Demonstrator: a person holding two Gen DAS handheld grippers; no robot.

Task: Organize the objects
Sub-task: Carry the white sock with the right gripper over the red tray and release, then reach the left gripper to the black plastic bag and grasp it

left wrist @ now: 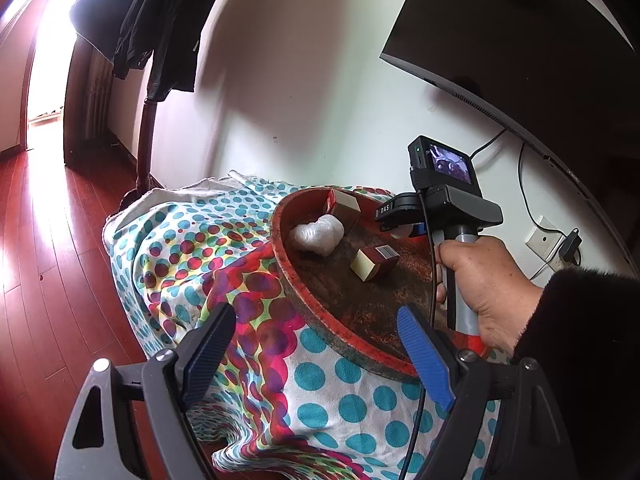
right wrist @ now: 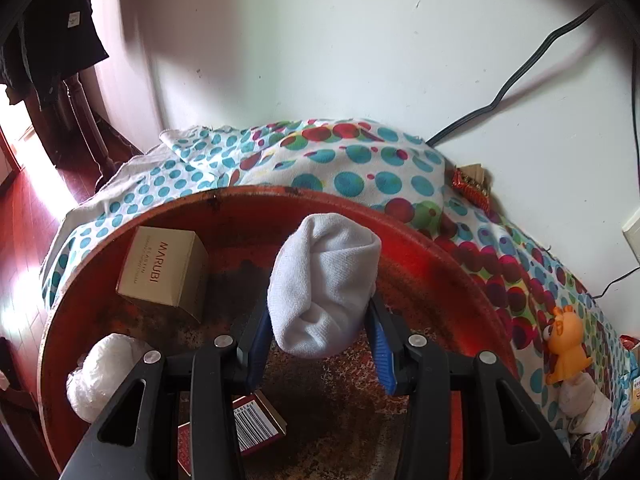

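A round red tray sits on the dotted cloth. My right gripper is shut on a rolled white sock and holds it over the tray. In the tray lie a gold MARUBI box, a crumpled white plastic bag and a small red barcode box. In the left wrist view my left gripper is open and empty, above the cloth at the tray's near rim. The right gripper body hovers over the tray's far side, its fingers hidden.
An orange toy figure and another white sock lie on the cloth right of the tray. A snack packet rests by the wall. A monitor hangs above. A coat stand and wooden floor are left.
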